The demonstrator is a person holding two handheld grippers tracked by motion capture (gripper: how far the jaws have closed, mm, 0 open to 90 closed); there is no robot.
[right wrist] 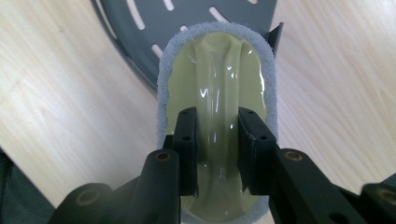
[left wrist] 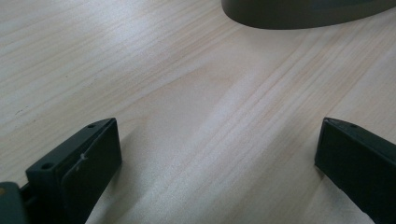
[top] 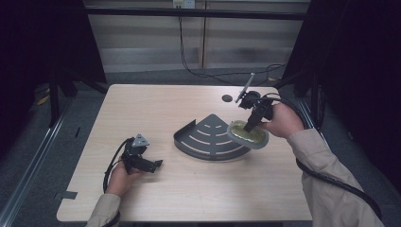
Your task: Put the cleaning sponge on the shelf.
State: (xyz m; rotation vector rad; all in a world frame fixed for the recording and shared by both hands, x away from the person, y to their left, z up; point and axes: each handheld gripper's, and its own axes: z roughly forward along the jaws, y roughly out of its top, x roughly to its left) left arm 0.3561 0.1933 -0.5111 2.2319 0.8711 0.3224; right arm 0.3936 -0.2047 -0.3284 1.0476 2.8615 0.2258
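Oval yellow-green scrubber, grey sponge rim

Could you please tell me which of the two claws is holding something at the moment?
The right claw: its jaws are shut on the ridge of the pale yellow scrubbing pad. The left claw stands open with bare table between its jaws.

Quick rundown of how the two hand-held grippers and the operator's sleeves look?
Both are black. The left hand-held gripper has a grey three-cornered plate on top and a black cable looping beside it. Its flat rectangular pads show small screw holes. The right hand-held gripper carries a similar plate seen edge-on and a thick black cable trailing along the arm. Sleeves are beige.
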